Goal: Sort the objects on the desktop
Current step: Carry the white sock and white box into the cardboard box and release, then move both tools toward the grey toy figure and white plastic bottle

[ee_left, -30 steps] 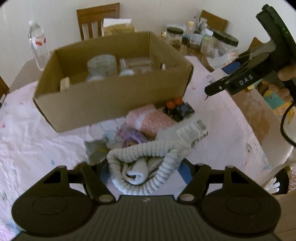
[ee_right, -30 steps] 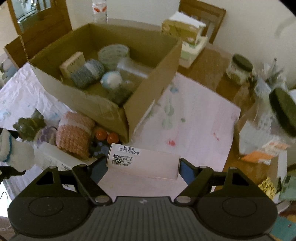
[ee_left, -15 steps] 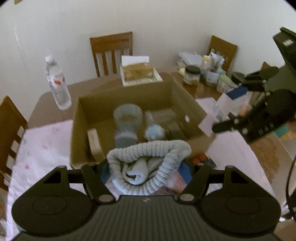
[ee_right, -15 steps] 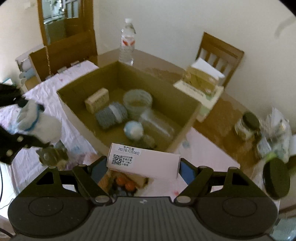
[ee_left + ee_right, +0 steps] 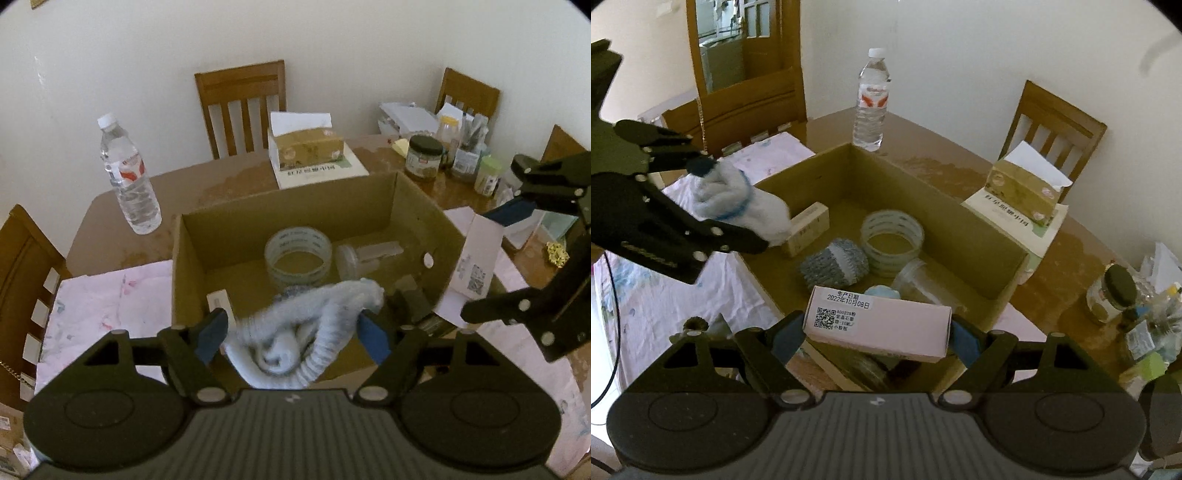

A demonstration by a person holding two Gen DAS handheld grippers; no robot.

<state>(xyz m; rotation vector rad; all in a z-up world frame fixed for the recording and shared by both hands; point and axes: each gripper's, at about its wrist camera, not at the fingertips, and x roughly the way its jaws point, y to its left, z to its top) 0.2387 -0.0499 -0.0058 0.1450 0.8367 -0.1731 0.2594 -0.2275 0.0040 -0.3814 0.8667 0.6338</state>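
An open cardboard box (image 5: 410,206) (image 5: 942,218) stands on the table. My left gripper (image 5: 291,332) has spread wide; a rolled grey-white sock (image 5: 306,332) sits blurred between its fingers above the box's near edge, and also shows in the right wrist view (image 5: 738,203). My right gripper (image 5: 877,336) is shut on a white carton with a printed label (image 5: 879,323), held over the box's near corner; the carton also shows in the left wrist view (image 5: 474,258). Inside the box lie a tape roll (image 5: 892,240), a grey knitted roll (image 5: 834,266), a small tan carton (image 5: 807,229) and a clear container (image 5: 916,277).
A water bottle (image 5: 129,177) stands behind the box at left. A tissue box on a book (image 5: 306,147) sits behind it. Jars and clutter (image 5: 443,155) crowd the far right. Wooden chairs (image 5: 243,107) ring the table. A pink cloth (image 5: 110,295) covers the near tabletop.
Both grippers have risen and moved forward over the box. The left gripper's fingers have opened wider, and the sock between them looks loose and blurred.
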